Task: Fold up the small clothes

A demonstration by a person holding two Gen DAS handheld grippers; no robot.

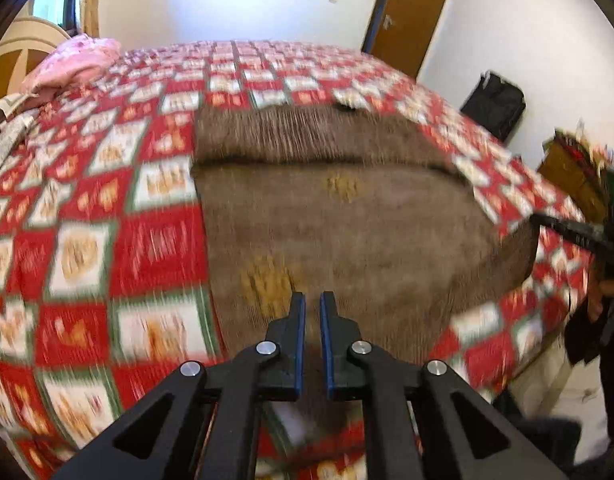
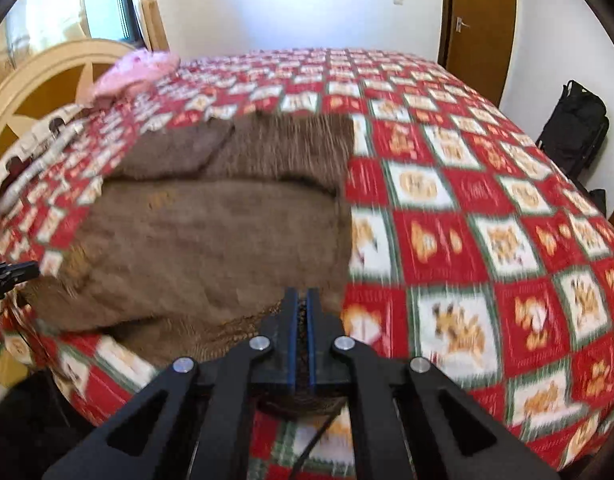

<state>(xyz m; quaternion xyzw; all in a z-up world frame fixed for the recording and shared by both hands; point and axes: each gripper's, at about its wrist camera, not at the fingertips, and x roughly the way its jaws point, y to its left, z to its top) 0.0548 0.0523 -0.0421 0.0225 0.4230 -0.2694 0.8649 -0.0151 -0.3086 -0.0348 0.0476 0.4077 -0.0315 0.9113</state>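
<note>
In the left wrist view the left gripper (image 1: 313,298) sits low and central, its blue-lined fingers (image 1: 298,332) drawn nearly together over the near edge of a brown knitted garment (image 1: 347,216); brown fabric shows in the narrow slot between them, so the gripper is clenched on the garment's near hem; the garment lies spread on a bed covered by a red, white and green checked bedspread (image 1: 107,240), with a fold line running across its far part and faint yellowish patches on its surface; a pink bundle of cloth (image 1: 75,64) rests at the far left corner of the bed, beside a cream and brown headboard (image 1: 23,48); a brown door (image 1: 411,12) and a black bag (image 1: 493,104) stand against the white wall beyond; at the right edge the right gripper (image 1: 563,230) reaches in, gripping the garment's right corner; the whole view is blurred. In the right wrist view the right gripper (image 2: 303,300) is clenched, with brown knit pinched between its fingers (image 2: 313,340) and bulging out beneath them; the brown knitted garment (image 2: 211,232) stretches to the left and away over the checked bedspread (image 2: 467,240); the tip of the left gripper (image 2: 15,274) shows at the left edge, at the garment's other near corner; the pink bundle of cloth (image 2: 139,68), the headboard (image 2: 35,80), a window (image 2: 103,0), the brown door (image 2: 479,20) and the black bag (image 2: 573,128) ring the bed.
</note>
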